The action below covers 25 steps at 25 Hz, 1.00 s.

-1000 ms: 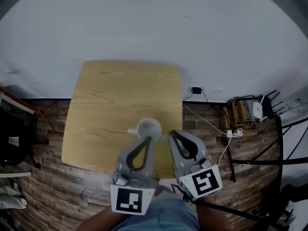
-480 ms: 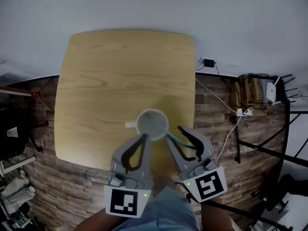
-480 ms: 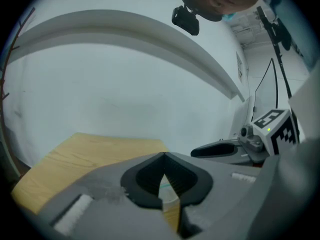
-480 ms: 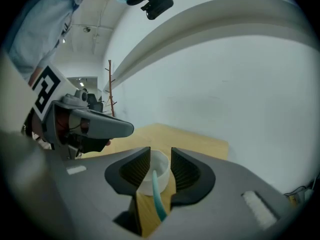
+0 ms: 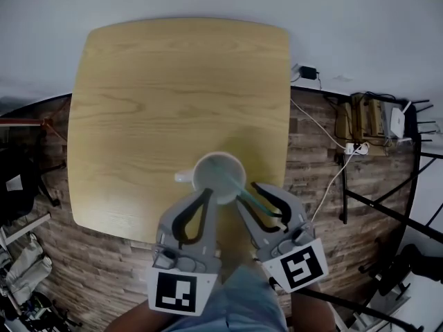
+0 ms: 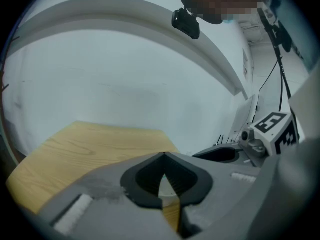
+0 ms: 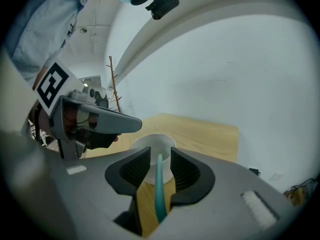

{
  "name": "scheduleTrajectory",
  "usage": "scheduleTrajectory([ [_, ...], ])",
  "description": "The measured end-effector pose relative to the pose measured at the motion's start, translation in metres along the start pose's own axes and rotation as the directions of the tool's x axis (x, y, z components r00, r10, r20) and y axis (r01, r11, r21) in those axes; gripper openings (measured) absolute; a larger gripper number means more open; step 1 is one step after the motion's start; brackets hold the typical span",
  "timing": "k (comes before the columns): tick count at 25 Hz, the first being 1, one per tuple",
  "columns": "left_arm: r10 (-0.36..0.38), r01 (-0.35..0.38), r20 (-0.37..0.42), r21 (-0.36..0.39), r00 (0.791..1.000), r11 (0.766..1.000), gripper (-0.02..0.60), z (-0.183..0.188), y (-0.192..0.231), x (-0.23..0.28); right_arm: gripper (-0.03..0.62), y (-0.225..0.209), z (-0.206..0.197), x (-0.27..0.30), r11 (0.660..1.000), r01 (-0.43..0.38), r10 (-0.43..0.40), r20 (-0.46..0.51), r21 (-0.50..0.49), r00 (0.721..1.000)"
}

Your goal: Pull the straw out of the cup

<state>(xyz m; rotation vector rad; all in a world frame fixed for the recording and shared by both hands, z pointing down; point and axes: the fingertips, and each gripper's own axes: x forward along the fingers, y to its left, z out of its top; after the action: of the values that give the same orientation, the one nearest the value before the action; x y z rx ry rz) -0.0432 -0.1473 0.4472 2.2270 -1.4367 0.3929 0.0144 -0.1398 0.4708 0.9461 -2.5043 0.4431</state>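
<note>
Leftmost, entry one: left gripper point(image 5: 208, 194), jaws drawn together tip to tip with nothing between them, standing just beside the cup's near wall; contact could not be told. Entry two: cup point(image 5: 205, 178), white, upright on the wooden table point(image 5: 180, 81) near its front edge, handle turned to the left in the head view. Entry three: straw point(image 5: 239, 191), teal, one end inside the cup, leaning out over the near right of the rim, with its free length running back between the jaws of the next item. It was judged very light, thin-walled and smooth: bendable, prone to kink or flatten under a hard pinch, and apt to slide through a loose one. The best hold was judged to be the exposed length just outside the rim, pinched gently and drawn along the straw's own slant. The cup looked light enough to shift or tip if the straw dragged on the rim. Entry four: right gripper point(image 5: 250, 194), jaws opening, with ribbed pads point(image 7: 136, 166) standing clear on either side of the straw and not pressing it.
</note>
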Motion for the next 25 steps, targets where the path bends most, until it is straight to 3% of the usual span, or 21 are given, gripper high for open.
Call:
scheduleTrajectory([
  [25, 0.006, -0.006, -0.005, 0.004, 1.000, 1.000, 0.018, -0.0026, 0.0066, -0.0049, 0.043, 0.0070, -0.0070, 0.0012, 0.999, -0.004, 0.004, 0.000, 0.052, 1.000],
])
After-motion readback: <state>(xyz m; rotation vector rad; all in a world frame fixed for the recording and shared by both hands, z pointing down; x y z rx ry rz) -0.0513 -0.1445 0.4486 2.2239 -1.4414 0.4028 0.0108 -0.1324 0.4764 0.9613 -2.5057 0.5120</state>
